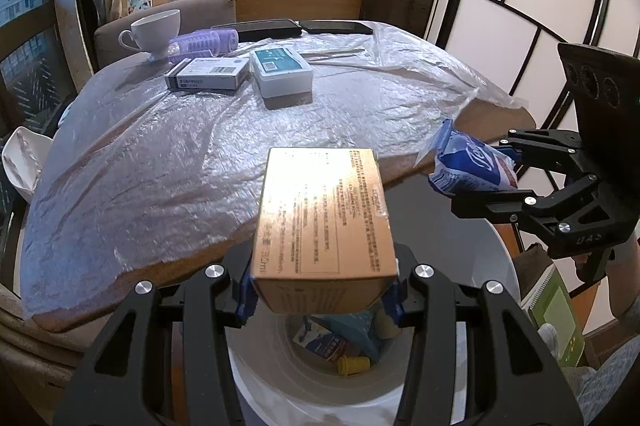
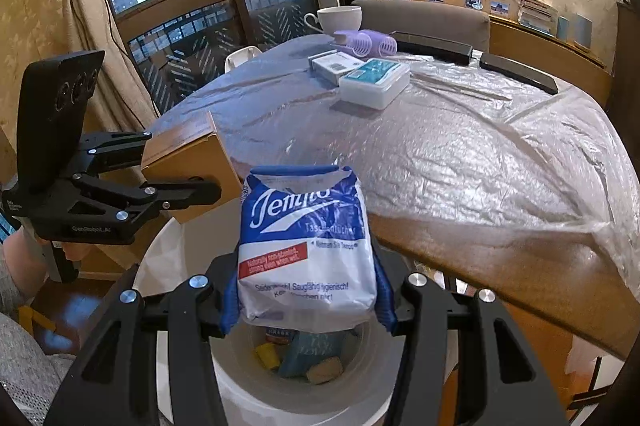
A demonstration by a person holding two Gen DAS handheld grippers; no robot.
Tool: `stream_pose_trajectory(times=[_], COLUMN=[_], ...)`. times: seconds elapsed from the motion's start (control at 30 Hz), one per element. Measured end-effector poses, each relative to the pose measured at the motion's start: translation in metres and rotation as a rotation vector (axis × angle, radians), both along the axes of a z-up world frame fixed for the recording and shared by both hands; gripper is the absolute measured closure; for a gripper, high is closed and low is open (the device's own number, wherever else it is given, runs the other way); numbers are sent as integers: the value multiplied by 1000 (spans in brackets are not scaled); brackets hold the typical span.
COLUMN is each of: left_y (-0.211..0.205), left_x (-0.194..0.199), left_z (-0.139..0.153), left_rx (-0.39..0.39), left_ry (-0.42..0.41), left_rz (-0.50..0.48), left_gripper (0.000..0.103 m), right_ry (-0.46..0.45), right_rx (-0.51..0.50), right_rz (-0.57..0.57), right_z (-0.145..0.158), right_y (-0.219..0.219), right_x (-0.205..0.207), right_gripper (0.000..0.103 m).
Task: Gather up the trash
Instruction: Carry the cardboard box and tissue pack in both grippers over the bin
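Observation:
My left gripper point(image 1: 322, 296) is shut on a tan cardboard box point(image 1: 324, 222) and holds it above the open white trash bin point(image 1: 256, 358). My right gripper point(image 2: 308, 300) is shut on a blue and white tissue pack point(image 2: 306, 250), also above the bin point(image 2: 240, 382). The bin holds several pieces of trash, among them a yellow cap point(image 1: 352, 365). Each gripper shows in the other's view: the right one with the pack point(image 1: 468, 169) at the right, the left one with the box point(image 2: 188, 153) at the left.
A round wooden table point(image 1: 424, 161) under clear plastic film stands just beyond the bin. On it lie a grey medicine box point(image 1: 206, 73), a white and teal box point(image 1: 282, 71), purple hair rollers point(image 1: 204, 43), a white cup point(image 1: 154, 31) and two dark tablets point(image 1: 260, 27).

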State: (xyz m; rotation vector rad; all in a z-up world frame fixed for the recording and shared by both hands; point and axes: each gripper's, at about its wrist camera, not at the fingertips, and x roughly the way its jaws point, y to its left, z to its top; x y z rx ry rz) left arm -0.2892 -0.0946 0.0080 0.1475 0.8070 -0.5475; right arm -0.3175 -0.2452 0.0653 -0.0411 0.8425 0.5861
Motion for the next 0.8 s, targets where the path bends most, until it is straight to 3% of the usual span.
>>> stream_pose_trajectory(times=[0.33, 0.8], left_y=[-2, -5], left_x=[-15, -22], left_z=[-1, -23], left_rx=[3, 27], left_ry=[5, 62], left_rz=[-24, -35], left_gripper=[54, 54], right_ry=[22, 76], right_rx=[-10, -42], right_rz=[-6, -7], right_z=[-10, -33], right_y=[-1, 7], right_x=[-13, -19], right_gripper=[52, 52])
